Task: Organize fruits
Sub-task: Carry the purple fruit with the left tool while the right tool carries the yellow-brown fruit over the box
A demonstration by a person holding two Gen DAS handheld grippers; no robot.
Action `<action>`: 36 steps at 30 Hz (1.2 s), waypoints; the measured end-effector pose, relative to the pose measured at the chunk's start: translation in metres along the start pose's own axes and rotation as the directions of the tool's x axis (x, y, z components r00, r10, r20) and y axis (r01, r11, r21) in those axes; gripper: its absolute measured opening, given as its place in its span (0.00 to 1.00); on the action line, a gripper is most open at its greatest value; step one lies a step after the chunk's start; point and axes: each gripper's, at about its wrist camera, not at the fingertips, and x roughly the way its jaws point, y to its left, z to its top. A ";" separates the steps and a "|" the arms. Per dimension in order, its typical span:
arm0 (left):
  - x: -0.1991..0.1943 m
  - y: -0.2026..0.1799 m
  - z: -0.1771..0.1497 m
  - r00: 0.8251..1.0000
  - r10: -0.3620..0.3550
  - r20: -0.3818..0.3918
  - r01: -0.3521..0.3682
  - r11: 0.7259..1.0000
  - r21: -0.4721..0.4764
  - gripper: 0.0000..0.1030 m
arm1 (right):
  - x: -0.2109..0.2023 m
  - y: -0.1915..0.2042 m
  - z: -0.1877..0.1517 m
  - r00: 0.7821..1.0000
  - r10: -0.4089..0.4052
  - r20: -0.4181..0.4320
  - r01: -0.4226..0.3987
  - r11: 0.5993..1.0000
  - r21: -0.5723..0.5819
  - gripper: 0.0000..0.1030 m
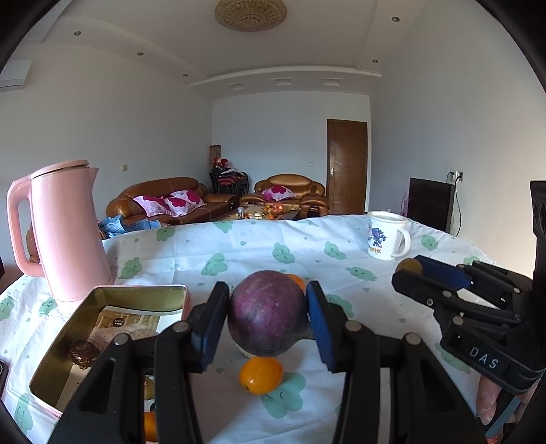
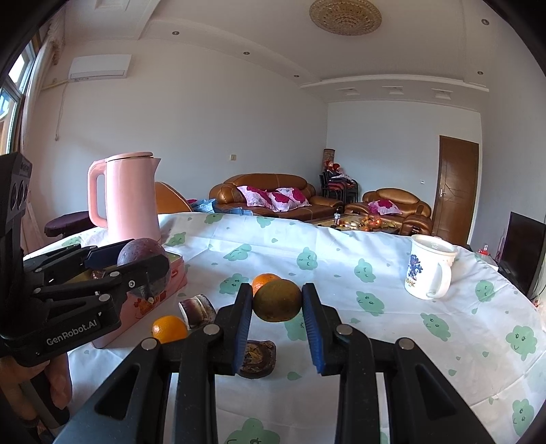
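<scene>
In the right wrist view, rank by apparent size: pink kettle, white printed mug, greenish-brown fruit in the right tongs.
1. Pink kettle, largest.
2. White printed mug and greenish-brown round fruit look roughly alike; the fruit sits far nearer the camera, so their true order is unsure.

Ahead of the gripper, white walls [image 2: 211,112] meet a stepped ceiling [image 2: 239,30] with recessed spotlights and a round woven medallion [image 2: 345,16]. Straight ahead stand 2 brown leather sofas [image 2: 262,191] with pink floral cushions [image 2: 273,198]. A wooden door [image 2: 459,189] lies to the right, a sunlit window [image 2: 13,99] far left.
</scene>
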 end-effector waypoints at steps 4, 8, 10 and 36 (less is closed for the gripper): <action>0.001 0.001 0.000 1.000 -0.004 -0.010 0.004 1.000 -0.007 0.47 | 0.002 0.003 0.001 1.000 0.003 -0.005 -0.003 1.000 -0.008 0.30; 0.002 0.005 0.000 1.000 -0.007 -0.020 0.007 1.000 -0.016 0.47 | 0.006 0.008 0.002 1.000 0.012 -0.014 -0.012 1.000 -0.019 0.30; 0.003 0.007 0.000 1.000 -0.005 -0.029 0.004 1.000 -0.020 0.47 | 0.008 0.011 0.003 1.000 0.020 -0.021 -0.020 1.000 -0.024 0.30; -0.007 0.064 -0.007 0.994 0.085 -0.069 -0.092 0.991 -0.095 0.47 | 0.030 0.067 0.030 0.991 0.129 -0.040 -0.133 0.984 -0.118 0.30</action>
